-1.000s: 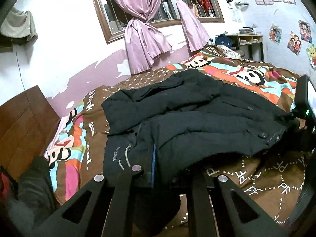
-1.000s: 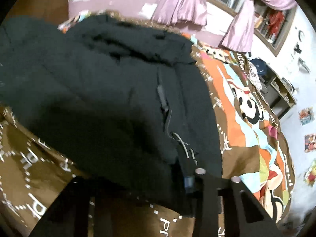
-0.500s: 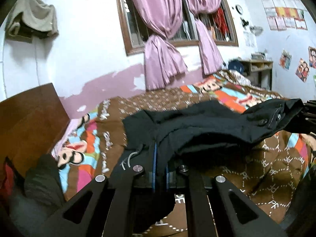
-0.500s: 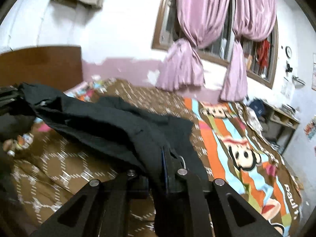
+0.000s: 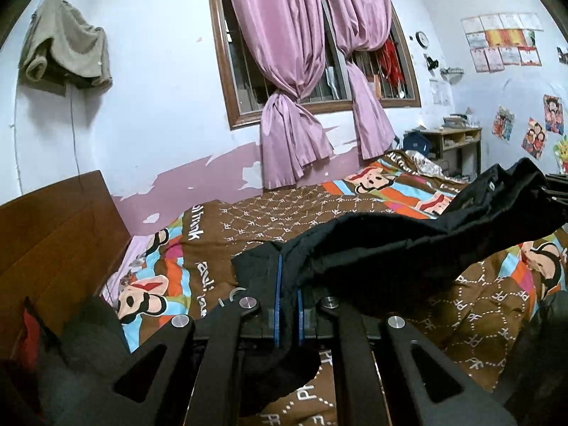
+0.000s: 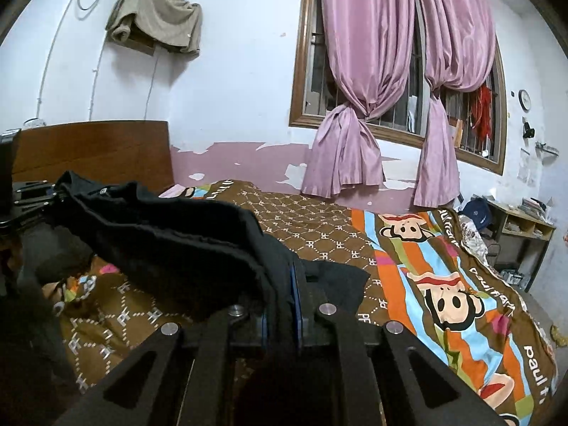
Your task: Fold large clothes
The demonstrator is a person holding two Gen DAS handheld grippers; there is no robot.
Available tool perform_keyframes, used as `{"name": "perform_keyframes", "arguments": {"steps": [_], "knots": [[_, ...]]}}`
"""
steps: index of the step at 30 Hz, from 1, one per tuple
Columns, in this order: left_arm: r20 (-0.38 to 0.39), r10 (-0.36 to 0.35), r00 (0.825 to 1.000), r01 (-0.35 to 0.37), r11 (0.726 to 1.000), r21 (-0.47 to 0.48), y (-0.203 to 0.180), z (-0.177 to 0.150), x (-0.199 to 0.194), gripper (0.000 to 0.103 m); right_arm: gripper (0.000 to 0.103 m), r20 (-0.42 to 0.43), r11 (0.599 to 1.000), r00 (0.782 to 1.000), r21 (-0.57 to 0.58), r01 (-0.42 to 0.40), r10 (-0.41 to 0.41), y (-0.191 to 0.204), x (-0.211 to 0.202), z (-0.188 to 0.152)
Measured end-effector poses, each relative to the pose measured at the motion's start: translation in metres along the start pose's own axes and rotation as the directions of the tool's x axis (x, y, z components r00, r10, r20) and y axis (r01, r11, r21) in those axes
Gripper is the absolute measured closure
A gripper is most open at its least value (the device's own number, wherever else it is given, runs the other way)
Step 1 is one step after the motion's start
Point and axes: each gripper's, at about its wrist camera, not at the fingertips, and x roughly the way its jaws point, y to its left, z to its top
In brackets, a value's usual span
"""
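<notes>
While left tongs (image 5: 288, 305) clamp black coat (image 5: 408, 248), right tongs (image 6: 280, 305) likewise (clock (image 5: 421, 39) left-view only)

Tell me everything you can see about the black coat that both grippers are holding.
The black coat is a dark, thick, matte garment, wool-like in look. It hangs stretched between the left gripper and the right gripper, each shut on an edge of it, with blue pads pressing the cloth. The middle sags above the patterned bedspread. A small label shows near one held end. Whether the lowest folds touch the bed cannot be told.
</notes>
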Motion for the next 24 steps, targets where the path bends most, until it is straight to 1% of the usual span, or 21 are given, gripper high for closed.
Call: {"name": "perform_keyframes", "arguments": {"steps": [2, 4, 8, 11, 15, 18, 24], "knots": [[-0.017, -0.011, 1.000, 0.011, 1.000, 0.003, 0.003, 0.010, 0.019, 0.098, 0.094, 0.011, 1.000, 1.000, -0.010, 0.024, -0.024, -0.004, 0.018, 0.008], [-0.021, -0.005, 1.000, 0.005, 1.000, 0.020, 0.007, 0.018, 0.035, 0.098, 0.094, 0.015, 0.999, 0.999, -0.019, 0.037, -0.037, -0.009, 0.036, 0.017], [-0.047, 0.006, 0.999, -0.003, 0.998, 0.060, 0.018, 0.042, 0.084, 0.098, 0.094, -0.027, 1.000, 0.999, 0.005, 0.029, -0.029, -0.029, 0.088, 0.036], [-0.078, 0.010, 0.997, -0.005, 0.998, 0.068, 0.027, 0.051, 0.122, 0.098, 0.094, -0.053, 0.999, 0.998, -0.005, 0.043, -0.043, -0.039, 0.129, 0.045], [-0.104, 0.025, 0.994, -0.018, 0.998, 0.060, 0.038, 0.057, 0.169, 0.098, 0.094, -0.083, 0.997, 0.994, -0.038, 0.071, -0.074, -0.046, 0.175, 0.050], [-0.121, 0.044, 0.992, -0.035, 0.997, 0.072, 0.045, 0.059, 0.206, 0.098, 0.094, -0.103, 0.993, 0.990, -0.072, 0.090, -0.098, -0.049, 0.209, 0.051], [-0.164, 0.073, 0.984, -0.061, 0.995, 0.076, 0.060, 0.049, 0.272, 0.098, 0.093, -0.154, 0.988, 0.979, -0.097, 0.119, -0.133, -0.055, 0.284, 0.038]]}}
